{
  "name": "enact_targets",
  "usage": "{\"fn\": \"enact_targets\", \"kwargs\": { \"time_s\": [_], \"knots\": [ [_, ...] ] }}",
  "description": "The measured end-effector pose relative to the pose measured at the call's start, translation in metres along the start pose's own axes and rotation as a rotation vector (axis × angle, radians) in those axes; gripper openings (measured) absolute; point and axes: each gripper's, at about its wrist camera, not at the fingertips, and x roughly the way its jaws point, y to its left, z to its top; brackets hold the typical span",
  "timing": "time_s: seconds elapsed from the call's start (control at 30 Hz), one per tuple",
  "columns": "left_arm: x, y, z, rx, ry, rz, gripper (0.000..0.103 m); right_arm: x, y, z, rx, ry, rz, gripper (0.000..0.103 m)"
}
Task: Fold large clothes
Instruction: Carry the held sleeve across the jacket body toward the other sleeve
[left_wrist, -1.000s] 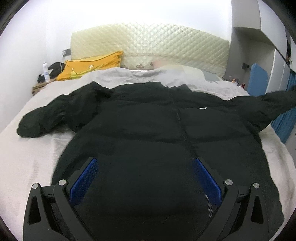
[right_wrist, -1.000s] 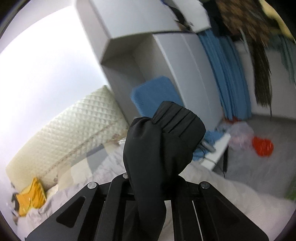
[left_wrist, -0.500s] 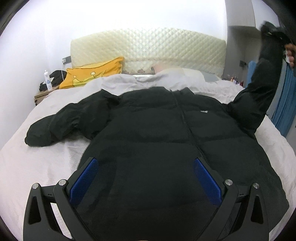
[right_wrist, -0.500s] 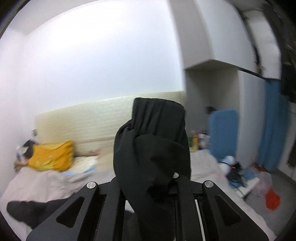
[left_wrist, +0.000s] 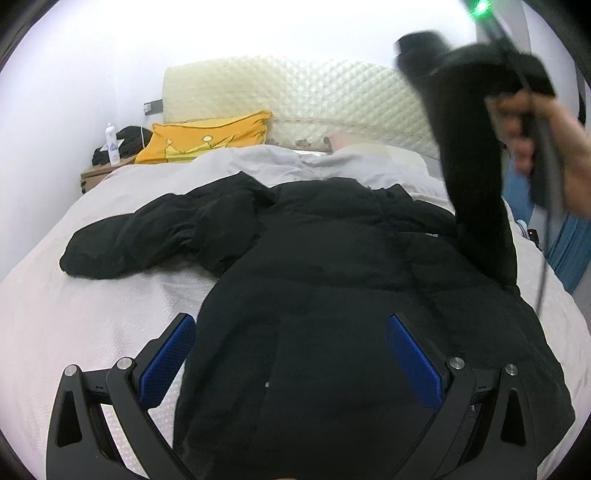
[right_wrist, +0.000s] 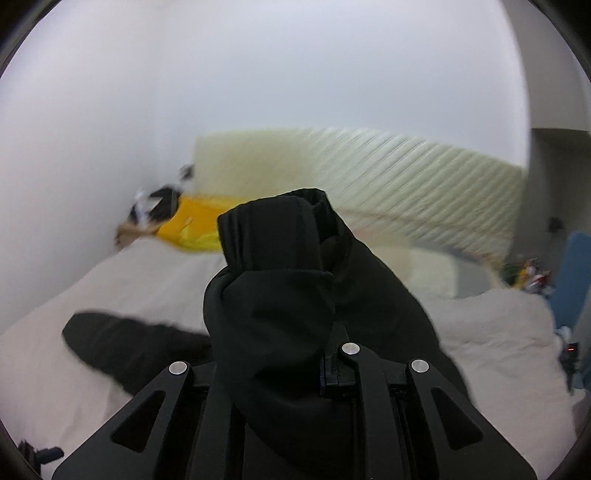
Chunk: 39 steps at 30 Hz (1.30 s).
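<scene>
A black puffer jacket (left_wrist: 332, 280) lies front up on the bed, its left sleeve (left_wrist: 147, 236) spread out to the left. My left gripper (left_wrist: 291, 354) is open, hovering over the jacket's lower part, holding nothing. My right gripper (right_wrist: 295, 354) is shut on the cuff of the jacket's right sleeve (right_wrist: 280, 266). In the left wrist view that sleeve (left_wrist: 465, 155) is lifted high above the jacket's right shoulder, held by the right gripper in a hand (left_wrist: 546, 122).
The bed (left_wrist: 74, 295) has a light cover and a quilted cream headboard (left_wrist: 295, 96). A yellow pillow (left_wrist: 207, 140) and a nightstand with a bottle (left_wrist: 110, 144) sit at the back left. Blue items (right_wrist: 576, 277) stand at the right.
My right gripper has lifted the right sleeve up from the bed's right edge and swung it leftward over the jacket. My left gripper has stayed open over the hem.
</scene>
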Motion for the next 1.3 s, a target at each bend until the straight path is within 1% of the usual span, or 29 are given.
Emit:
{"fn": "enact_targets", "kwargs": {
  "time_s": [0.13, 0.2, 0.3, 0.4, 0.5, 0.53, 0.63, 0.73, 0.8, 0.87, 0.9, 0.93, 1.1, 1.13, 1.17, 1.2, 1.23, 1.3],
  "knots": [
    [0.003, 0.017, -0.002, -0.027, 0.007, 0.020, 0.103, 0.040, 0.047, -0.034, -0.011, 0.081, 0.069, 0.013],
    [0.006, 0.028, -0.003, -0.053, 0.018, 0.021, 0.103, 0.059, 0.061, -0.055, -0.014, 0.124, 0.100, 0.013],
    [0.011, 0.036, -0.005, -0.081, 0.036, 0.018, 0.103, 0.078, 0.076, -0.078, -0.014, 0.181, 0.122, 0.013],
    [0.015, 0.040, -0.007, -0.092, 0.048, 0.018, 0.103, 0.099, 0.087, -0.106, -0.009, 0.245, 0.144, 0.013],
    [0.017, 0.041, -0.009, -0.090, 0.055, 0.014, 0.103, 0.108, 0.094, -0.128, -0.003, 0.293, 0.154, 0.013],
    [0.018, 0.040, -0.009, -0.088, 0.057, 0.015, 0.103, 0.112, 0.097, -0.128, -0.003, 0.304, 0.155, 0.013],
    [0.021, 0.037, -0.010, -0.078, 0.065, 0.012, 0.103, 0.122, 0.104, -0.147, -0.010, 0.347, 0.157, 0.013],
    [0.023, 0.035, -0.011, -0.072, 0.072, 0.008, 0.103, 0.122, 0.104, -0.151, 0.002, 0.355, 0.164, 0.016],
    [0.025, 0.035, -0.010, -0.081, 0.083, -0.002, 0.103, 0.118, 0.103, -0.151, 0.001, 0.356, 0.171, 0.021],
    [0.024, 0.035, -0.008, -0.086, 0.089, -0.011, 0.103, 0.112, 0.103, -0.147, 0.001, 0.361, 0.188, 0.034],
    [0.022, 0.034, -0.005, -0.085, 0.090, -0.012, 0.103, 0.108, 0.102, -0.146, 0.004, 0.359, 0.196, 0.037],
    [0.020, 0.034, -0.003, -0.083, 0.088, -0.014, 0.103, 0.102, 0.101, -0.143, 0.007, 0.356, 0.207, 0.042],
    [-0.002, 0.026, 0.012, -0.084, 0.064, -0.048, 0.103, 0.068, 0.092, -0.131, 0.026, 0.345, 0.257, 0.047],
    [-0.008, 0.023, 0.016, -0.087, 0.059, -0.052, 0.103, 0.062, 0.090, -0.129, 0.031, 0.339, 0.259, 0.050],
    [-0.015, 0.022, 0.019, -0.090, 0.052, -0.057, 0.103, 0.053, 0.088, -0.127, 0.036, 0.331, 0.265, 0.059],
    [-0.023, 0.019, 0.025, -0.088, 0.040, -0.064, 0.103, 0.043, 0.085, -0.124, 0.043, 0.320, 0.271, 0.065],
    [-0.030, 0.017, 0.028, -0.085, 0.030, -0.067, 0.103, 0.032, 0.083, -0.121, 0.047, 0.303, 0.271, 0.075],
    [-0.045, 0.011, 0.035, -0.076, 0.014, -0.070, 0.103, 0.016, 0.081, -0.114, 0.041, 0.283, 0.276, 0.076]
  ]
}}
